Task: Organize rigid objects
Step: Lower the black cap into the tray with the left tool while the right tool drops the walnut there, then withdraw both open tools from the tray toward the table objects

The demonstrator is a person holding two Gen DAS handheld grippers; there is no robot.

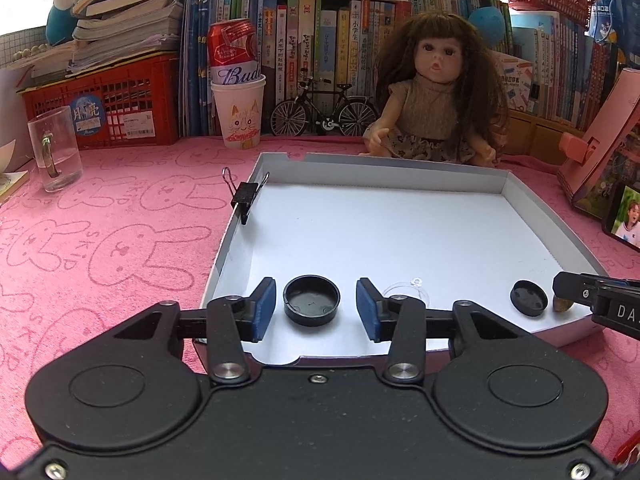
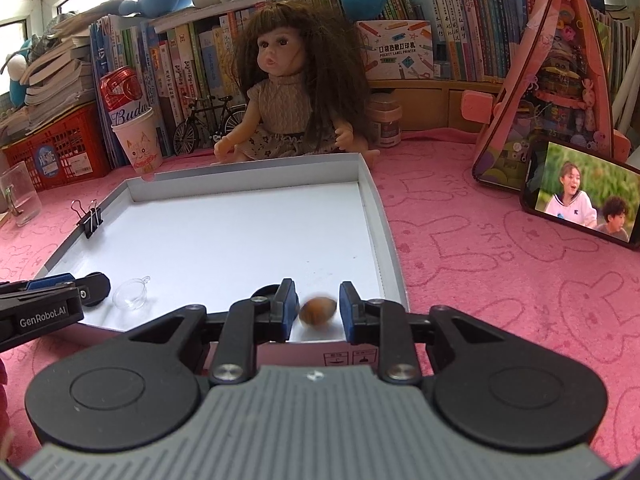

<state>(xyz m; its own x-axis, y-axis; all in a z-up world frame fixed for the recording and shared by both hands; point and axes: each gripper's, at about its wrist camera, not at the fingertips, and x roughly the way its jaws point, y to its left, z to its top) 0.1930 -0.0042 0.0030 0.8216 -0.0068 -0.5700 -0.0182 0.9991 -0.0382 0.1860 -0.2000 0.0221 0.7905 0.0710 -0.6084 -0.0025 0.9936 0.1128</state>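
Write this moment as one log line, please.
left gripper: open around black cap | right gripper: open around brown nut | both in white tray

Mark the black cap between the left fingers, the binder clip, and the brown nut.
black cap (image 1: 311,301): left wrist view, centre of its hollow inside.
binder clip (image 1: 244,198): left wrist view, black body clamped on the tray wall.
brown nut (image 2: 317,311): right wrist view, middle of its blurred shell.
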